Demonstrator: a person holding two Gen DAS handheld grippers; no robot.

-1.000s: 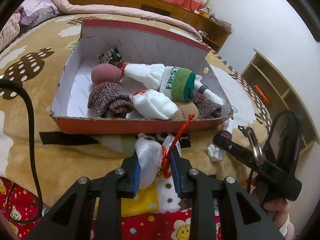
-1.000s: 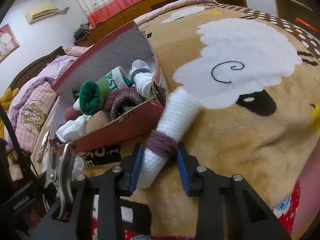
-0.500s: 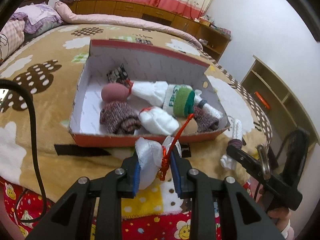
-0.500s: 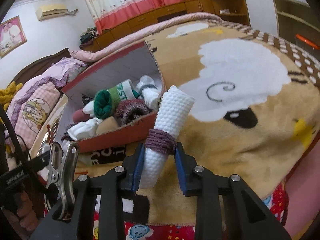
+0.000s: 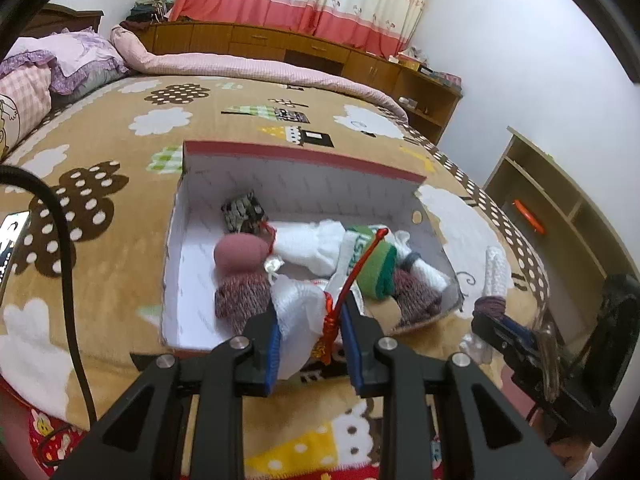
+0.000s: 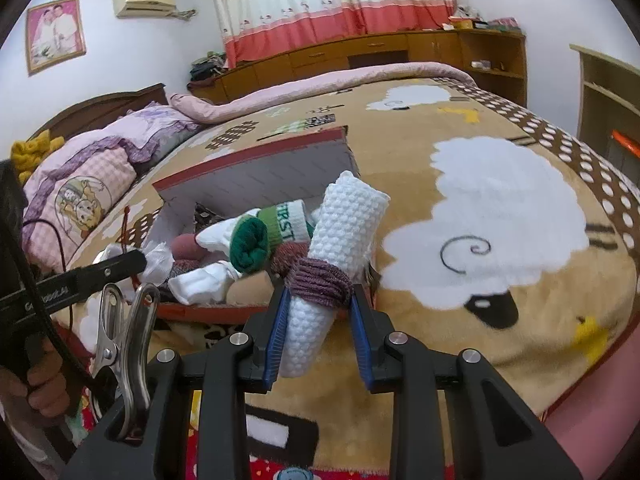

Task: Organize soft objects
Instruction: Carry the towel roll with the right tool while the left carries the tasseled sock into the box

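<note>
A tan cartoon blanket (image 5: pixel 120 128) is covering the bed, with a red-rimmed cardboard box (image 5: pixel 304 160) of rolled socks lying on it. Nearer, the right gripper (image 6: pixel 318 328) is clamping a white waffle-knit roll (image 6: pixel 340 240) at its purple band, raised before the box. The left gripper (image 5: pixel 310 344) is pinching a white sock bundle (image 5: pixel 298 312) tied with red cord, at the box's near wall.

White waffle roll (image 6: pixel 344 248) — purple-banded, tilted; box (image 5: pixel 304 160) holds rolled socks.
</note>
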